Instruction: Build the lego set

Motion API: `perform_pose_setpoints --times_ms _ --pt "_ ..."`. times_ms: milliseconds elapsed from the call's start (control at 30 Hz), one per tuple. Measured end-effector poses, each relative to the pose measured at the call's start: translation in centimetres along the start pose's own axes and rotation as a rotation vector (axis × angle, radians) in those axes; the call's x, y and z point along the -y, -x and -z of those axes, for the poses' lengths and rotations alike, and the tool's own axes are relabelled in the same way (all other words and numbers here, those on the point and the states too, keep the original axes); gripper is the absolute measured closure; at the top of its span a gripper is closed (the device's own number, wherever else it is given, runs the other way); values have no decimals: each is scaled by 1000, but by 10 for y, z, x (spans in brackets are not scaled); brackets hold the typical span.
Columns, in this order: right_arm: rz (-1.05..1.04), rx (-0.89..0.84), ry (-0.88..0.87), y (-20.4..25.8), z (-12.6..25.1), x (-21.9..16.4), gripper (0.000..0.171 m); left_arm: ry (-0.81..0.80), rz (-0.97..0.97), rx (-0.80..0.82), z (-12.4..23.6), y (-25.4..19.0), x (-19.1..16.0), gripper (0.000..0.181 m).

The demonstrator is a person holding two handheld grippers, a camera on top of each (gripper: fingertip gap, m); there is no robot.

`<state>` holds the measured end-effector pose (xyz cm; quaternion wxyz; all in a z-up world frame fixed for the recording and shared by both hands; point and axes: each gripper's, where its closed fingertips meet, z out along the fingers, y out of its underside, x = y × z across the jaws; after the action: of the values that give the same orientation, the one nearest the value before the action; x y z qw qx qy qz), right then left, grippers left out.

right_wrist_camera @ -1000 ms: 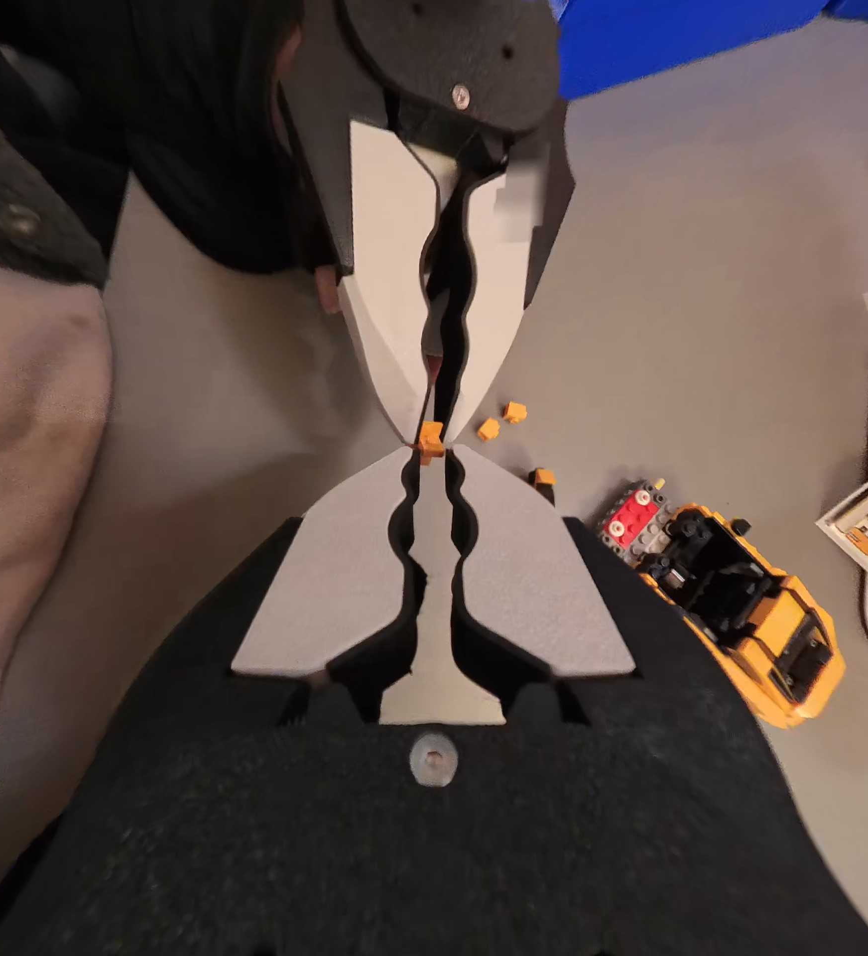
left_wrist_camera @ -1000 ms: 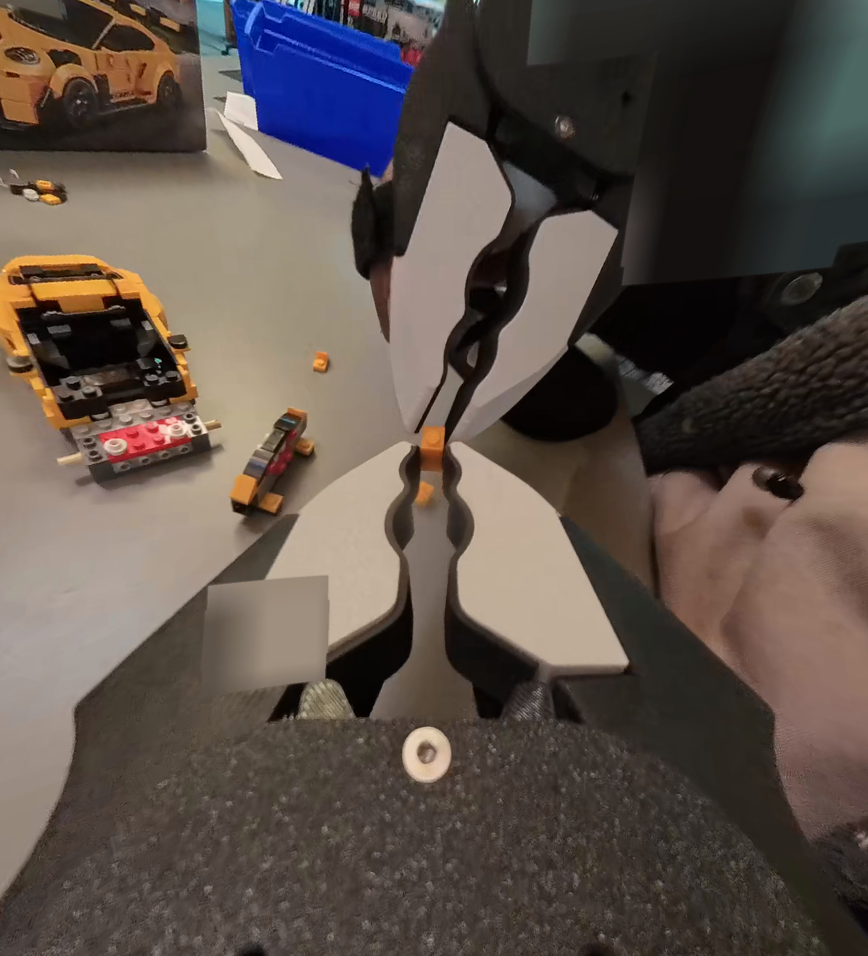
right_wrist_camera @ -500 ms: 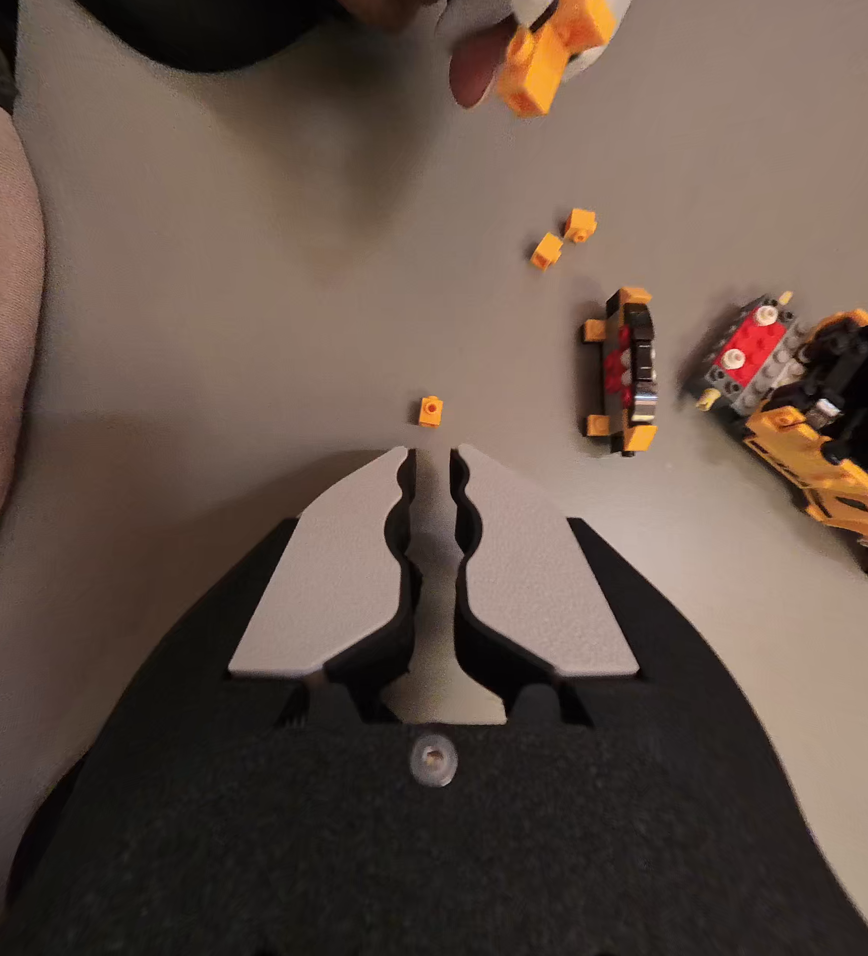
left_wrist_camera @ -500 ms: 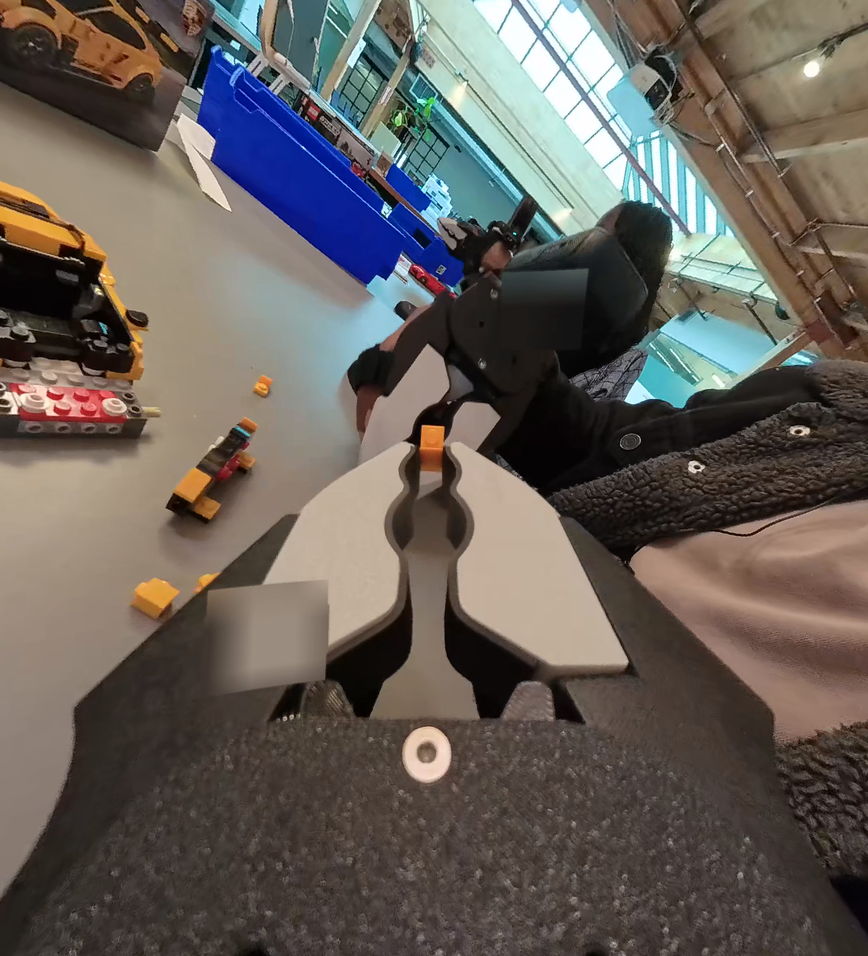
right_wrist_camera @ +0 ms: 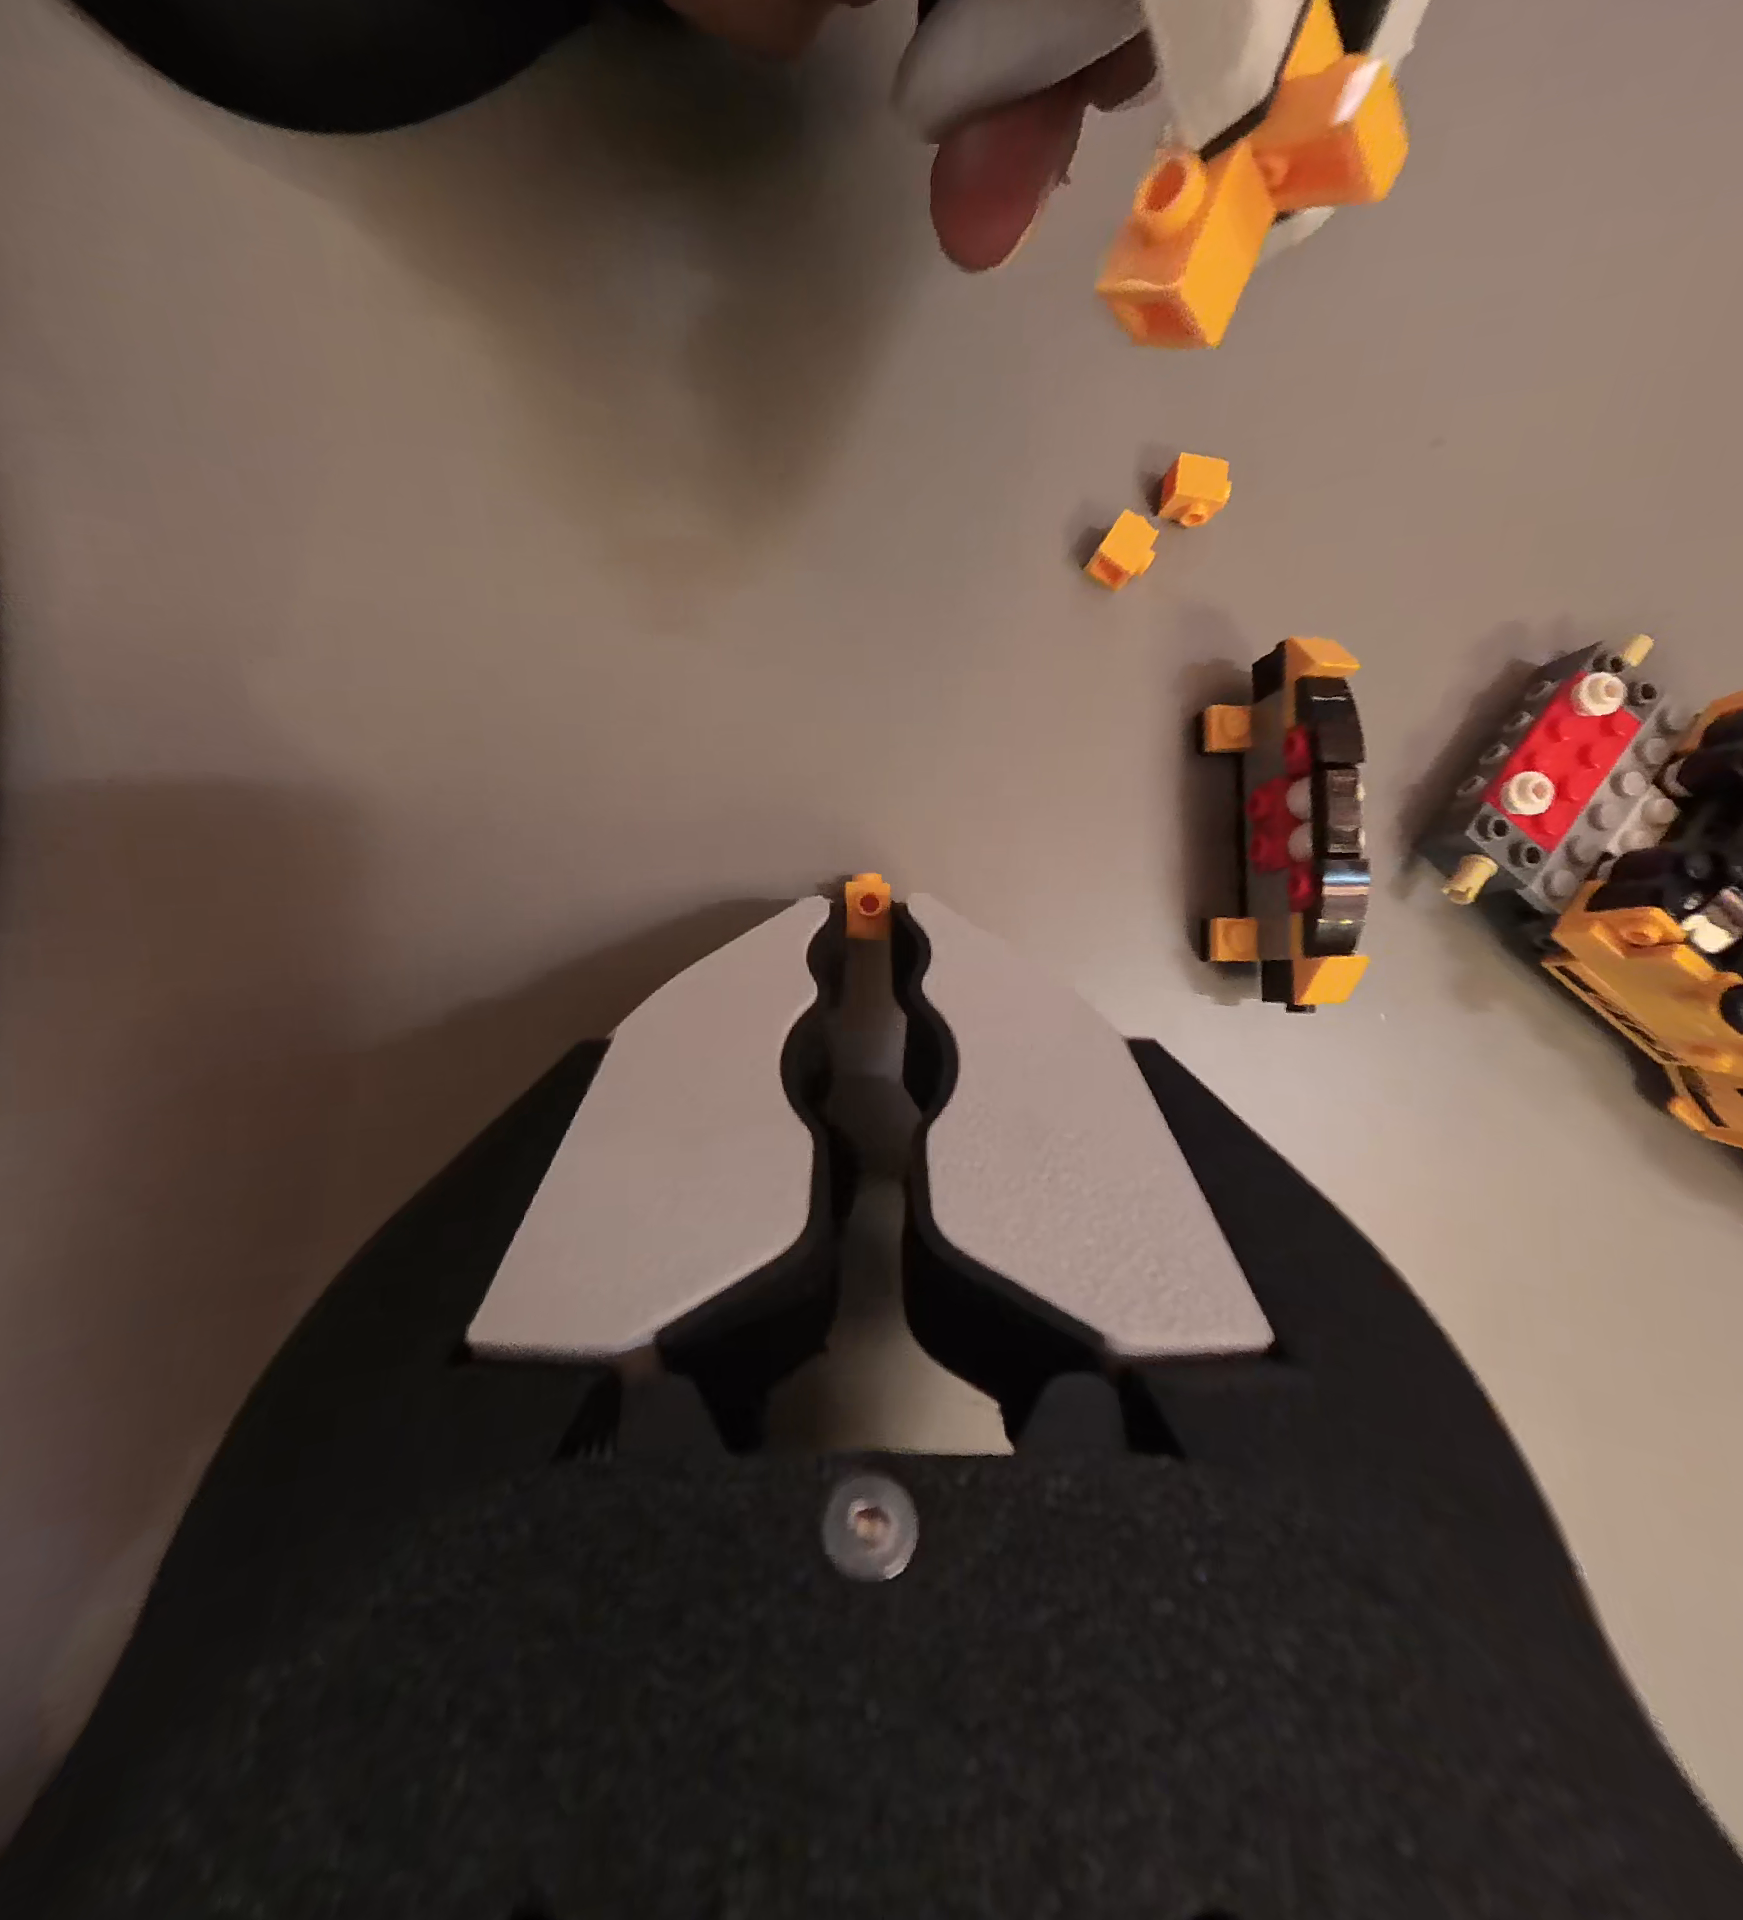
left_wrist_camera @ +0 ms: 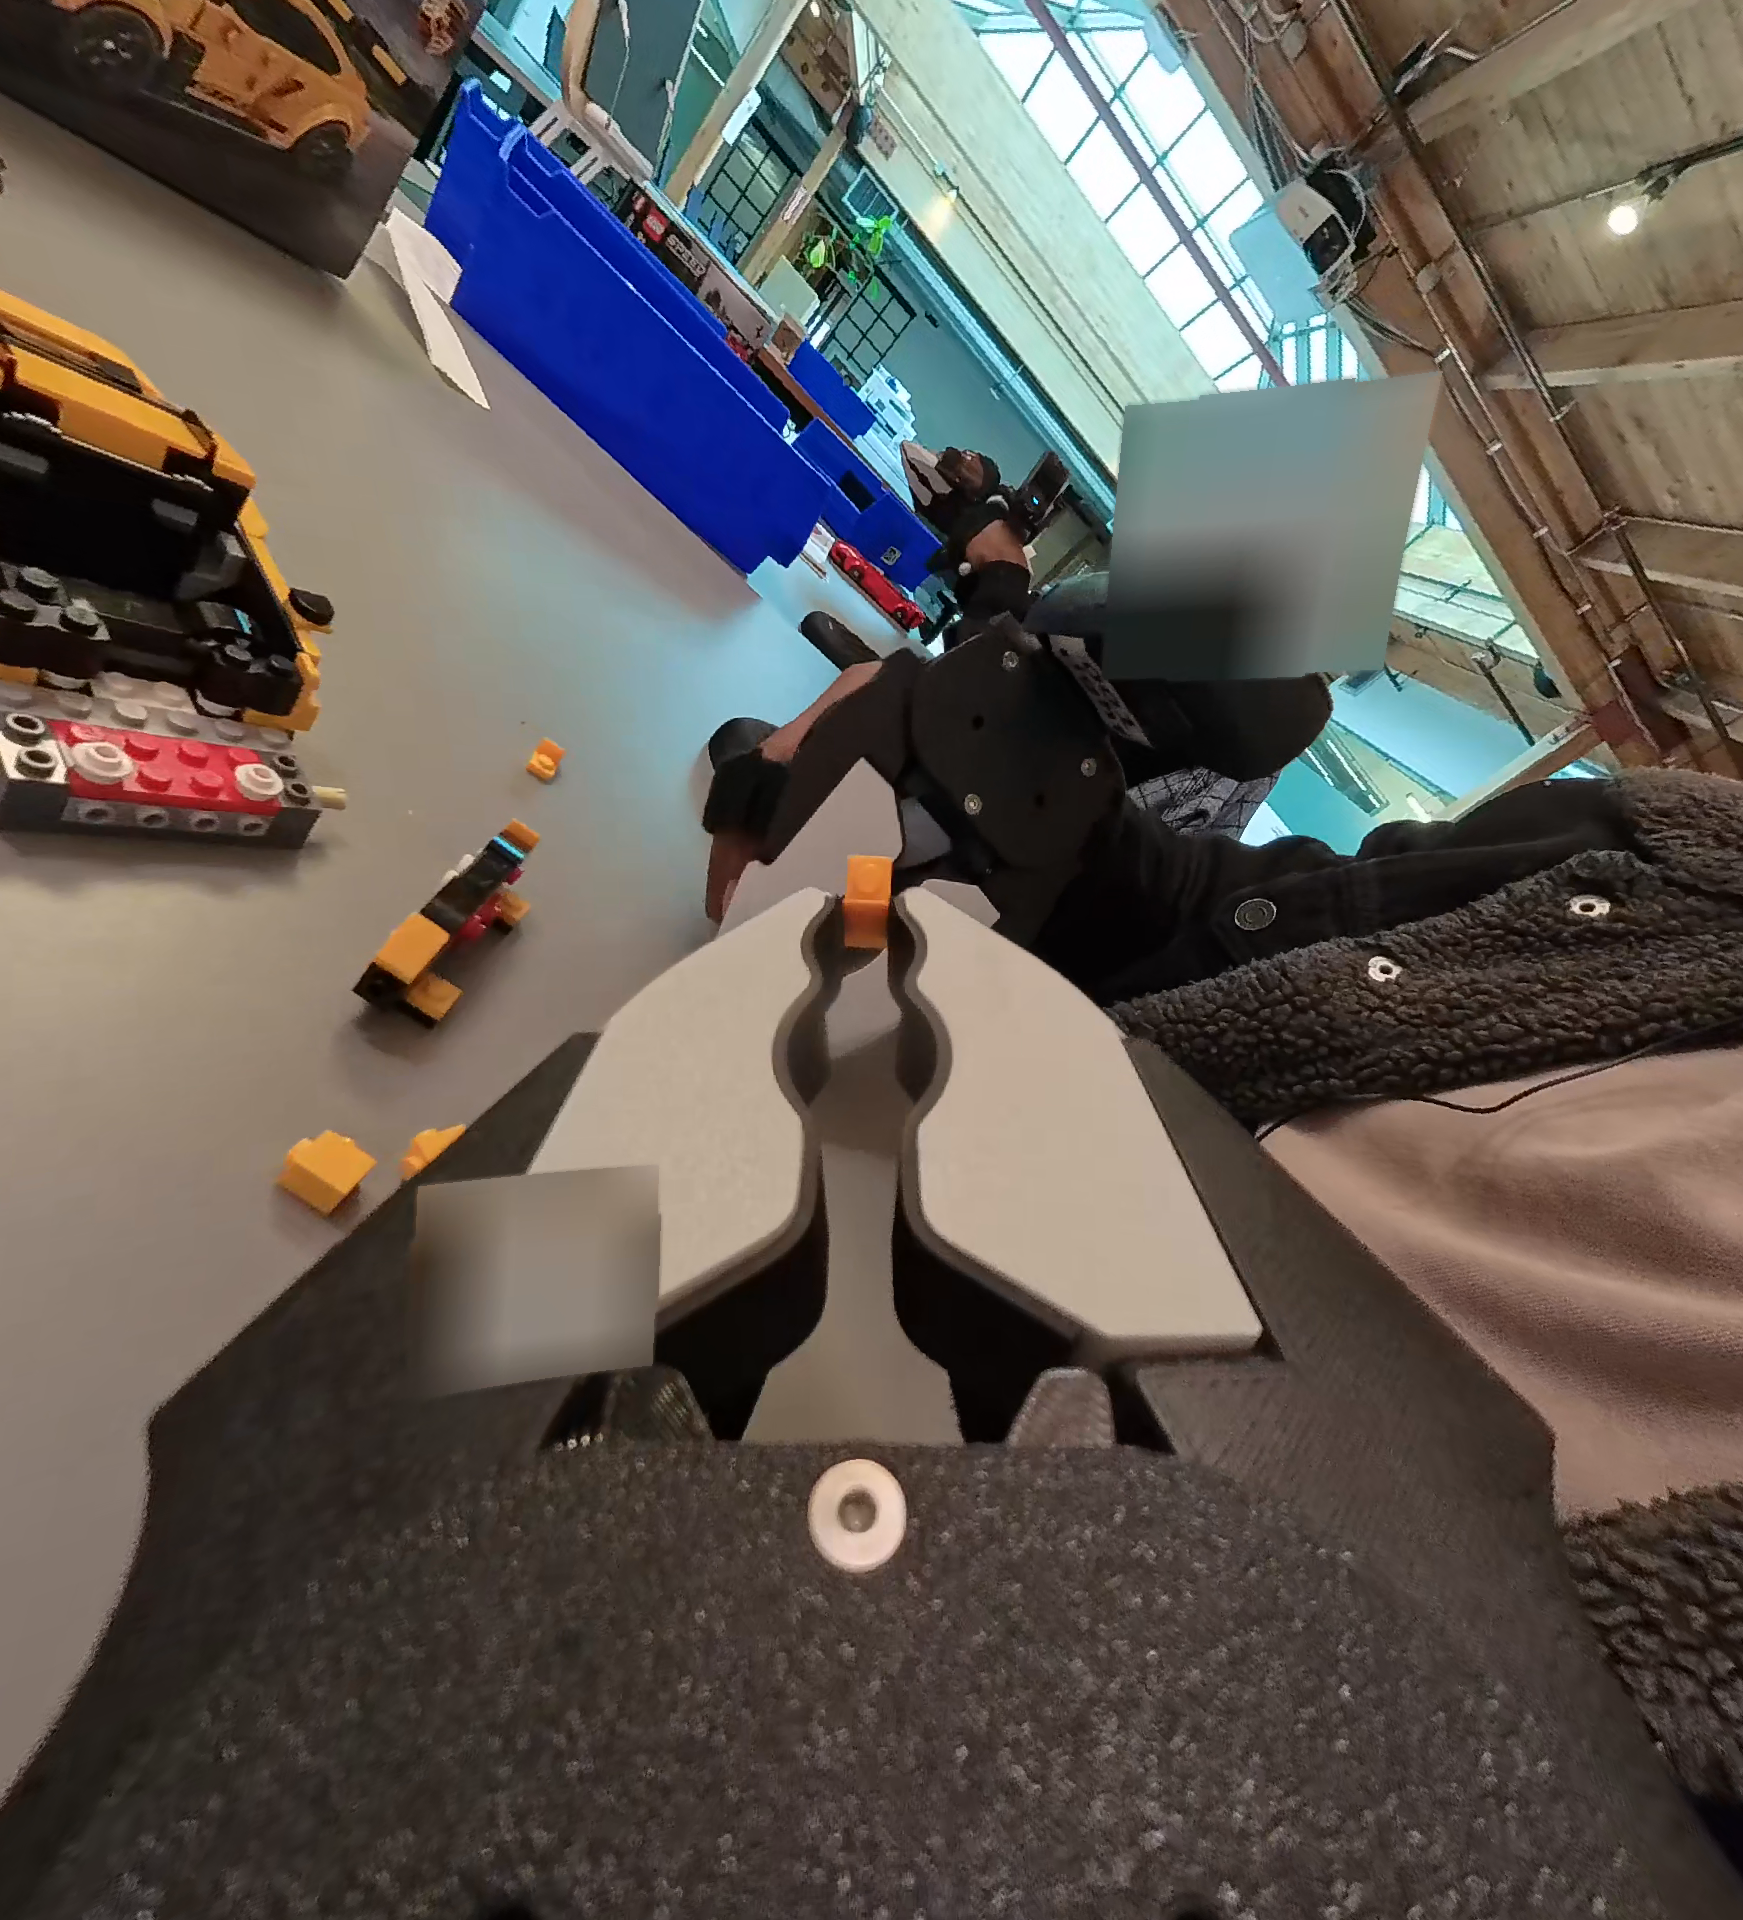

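Our left gripper (left_wrist_camera: 865,914) jaws pinch a small orange stud brick (left_wrist_camera: 865,902); only the right wrist view shows the right gripper (right_wrist_camera: 867,920) jaws nearly shut around another tiny orange brick (right_wrist_camera: 867,906) on the grey tabletop (right_wrist_camera: 534,623); grip unclear.

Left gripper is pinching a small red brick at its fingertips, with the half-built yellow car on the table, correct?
Not quite: the brick in the left gripper is orange, not red, as the left wrist view shows. The half-built yellow car is on the table.

My left gripper (left_wrist_camera: 864,914) is raised and tilted, fingertips pinched together. My right gripper (right_wrist_camera: 867,920) points down at the table, fingertips nearly closed.
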<state>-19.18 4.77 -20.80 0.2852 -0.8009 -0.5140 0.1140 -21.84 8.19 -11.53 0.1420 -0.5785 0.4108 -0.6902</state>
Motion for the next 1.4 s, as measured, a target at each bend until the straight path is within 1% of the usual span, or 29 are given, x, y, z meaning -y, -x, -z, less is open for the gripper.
perform_pose_setpoints --times_ms 100,300,367,467,633,933,1400 --pt "-11 -72 -80 -10 8 11 163 -13 6 5 1 1 2 173" --pt "6 -358 -324 -50 49 45 163 -83 48 11 1 3 13 173" --pt "52 -437 -366 -59 60 54 163 -118 54 12 -2 1 19 173" --pt "133 -523 -380 -67 70 66 163 -153 54 30 -7 0 24 173" --pt "166 -514 -410 -66 71 76 163 -159 48 62 -11 3 21 173" --pt "224 -501 -403 -57 68 76 163 -113 74 71 -13 10 9 173" --pt "238 -465 -399 -50 63 76 163 -91 77 50 -16 8 5 173"
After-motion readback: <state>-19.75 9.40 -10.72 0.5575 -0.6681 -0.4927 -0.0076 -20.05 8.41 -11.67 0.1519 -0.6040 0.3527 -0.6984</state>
